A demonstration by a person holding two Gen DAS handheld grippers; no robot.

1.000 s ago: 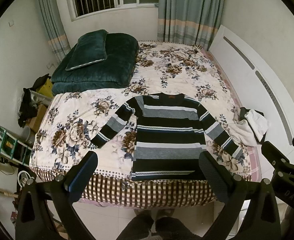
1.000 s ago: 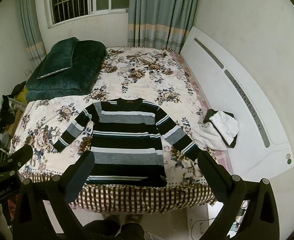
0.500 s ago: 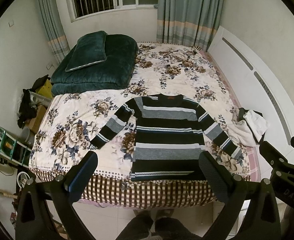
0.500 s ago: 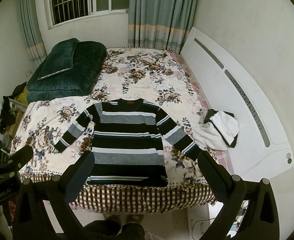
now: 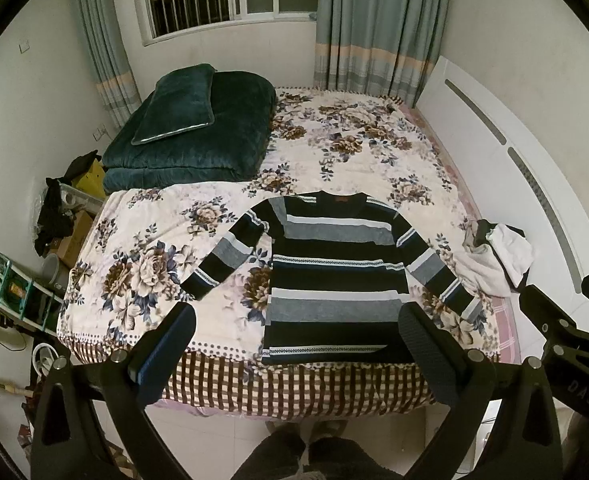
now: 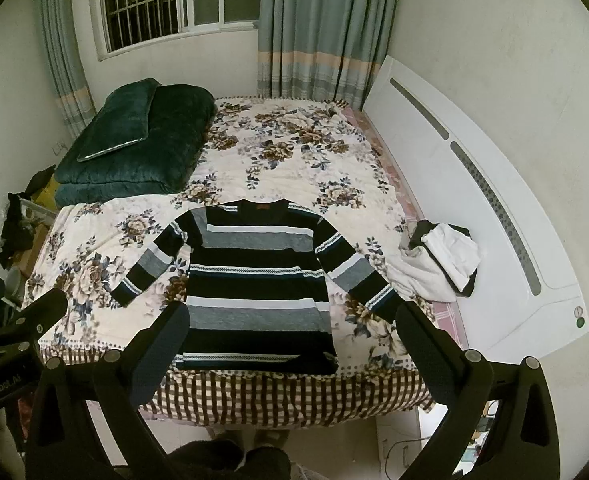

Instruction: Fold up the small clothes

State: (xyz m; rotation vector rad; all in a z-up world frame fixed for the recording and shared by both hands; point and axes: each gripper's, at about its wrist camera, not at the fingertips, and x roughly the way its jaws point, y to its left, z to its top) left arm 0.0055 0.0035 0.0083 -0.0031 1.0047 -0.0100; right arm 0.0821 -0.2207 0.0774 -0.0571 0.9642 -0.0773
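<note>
a bedroom, evening light: the bed [image 5: 230,216], under a floral cover, fills the room below the barred window [image 6: 174,0], its white headboard [image 6: 474,184] along my right. a folded dark green quilt [image 5: 198,140] with a matching pillow sits at the far left corner, likely parked there to keep the near half free for folding. the striped sweater [image 5: 334,276] lies flat and face up near the bed's front edge, sleeves angled outward and hem toward me, a layout that looks made ready for a first fold. a small heap of white and dark clothes [image 6: 442,264] waits by the headboard, just beyond the sweater's right cuff, probably next in line. i hold my left gripper [image 5: 298,344] and right gripper [image 6: 290,340] above the floor in front of the bed, both spread wide and empty, well apart from the cloth; the sweater's hem shows between each pair of fingers. no fold has begun.
</note>
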